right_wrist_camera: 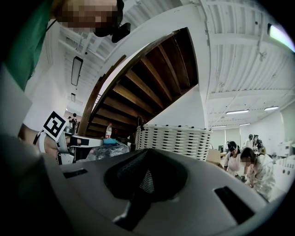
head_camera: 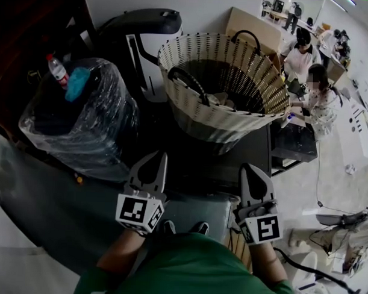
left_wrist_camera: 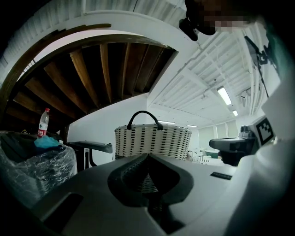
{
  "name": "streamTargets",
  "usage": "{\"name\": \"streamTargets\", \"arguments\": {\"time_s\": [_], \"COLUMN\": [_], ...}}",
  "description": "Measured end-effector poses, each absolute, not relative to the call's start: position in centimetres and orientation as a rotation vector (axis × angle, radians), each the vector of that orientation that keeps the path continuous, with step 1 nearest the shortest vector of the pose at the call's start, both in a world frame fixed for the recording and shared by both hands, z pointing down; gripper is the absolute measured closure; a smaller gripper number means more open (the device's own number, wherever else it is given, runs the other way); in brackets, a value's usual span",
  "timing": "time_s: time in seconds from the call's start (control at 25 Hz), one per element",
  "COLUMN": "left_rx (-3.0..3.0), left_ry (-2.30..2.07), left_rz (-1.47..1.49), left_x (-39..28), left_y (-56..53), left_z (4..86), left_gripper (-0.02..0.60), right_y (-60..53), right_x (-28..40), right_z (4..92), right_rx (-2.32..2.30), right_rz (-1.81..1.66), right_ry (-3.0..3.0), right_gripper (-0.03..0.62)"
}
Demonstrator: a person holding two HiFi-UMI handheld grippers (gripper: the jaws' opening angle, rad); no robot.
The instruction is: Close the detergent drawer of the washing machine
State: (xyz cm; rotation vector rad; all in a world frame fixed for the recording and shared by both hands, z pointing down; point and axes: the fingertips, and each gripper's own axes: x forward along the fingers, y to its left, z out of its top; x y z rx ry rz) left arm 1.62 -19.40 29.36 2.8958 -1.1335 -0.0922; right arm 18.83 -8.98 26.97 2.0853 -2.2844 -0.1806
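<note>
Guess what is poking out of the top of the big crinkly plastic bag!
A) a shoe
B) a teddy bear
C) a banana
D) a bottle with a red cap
D: in the head view a bottle with a red cap stands up at the top of the clear plastic bag, right beside a blue thing.

Woven basket (head_camera: 219, 84) at far edge of dark top (head_camera: 189, 167). Bagged bin (head_camera: 76, 118) to left, bottle (head_camera: 56, 69) on it. Left gripper (head_camera: 156, 159) and right gripper (head_camera: 249, 171) over near edge, jaws together.
</note>
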Motion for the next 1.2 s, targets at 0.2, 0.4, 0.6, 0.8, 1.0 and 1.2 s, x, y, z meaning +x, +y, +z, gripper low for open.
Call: {"name": "streamTargets", "arguments": {"time_s": [0.2,0.4,0.6,0.8,1.0,1.2], "left_rx": [2.887,2.877,2.870,2.860,2.855,2.859], "left_ry": [-1.136,-1.161,-1.155,-1.160,-1.160,-1.152], "left_rz": [-0.092,-0.095,-0.088,-0.084,-0.078,-0.073], "left_x": [1.5,1.1,1.1,0.9,0.7,0.6], "left_y": [-19.5,-19.7,-19.8,-19.9,-20.0,-20.1], "left_z": [29.5,29.5,29.9,30.3,30.6,30.8], "left_gripper": [0.561,0.561,0.561,0.561,0.561,0.561], "right_y": [-9.0,-9.1,-9.3,-9.4,-9.4,-9.5], "right_x": [18.8,18.2,18.0,17.9,17.6,17.6], "right_z": [27.2,26.8,27.1,27.0,26.8,27.3], "right_rx": [2.079,2.053,2.050,2.055,2.049,2.052], "right_rz": [-0.167,-0.192,-0.166,-0.178,-0.214,-0.191], "right_ry": [-2.281,-2.304,-2.295,-2.313,-2.338,-2.320], "right_gripper": [0.579,0.579,0.579,0.579,0.579,0.579]}}
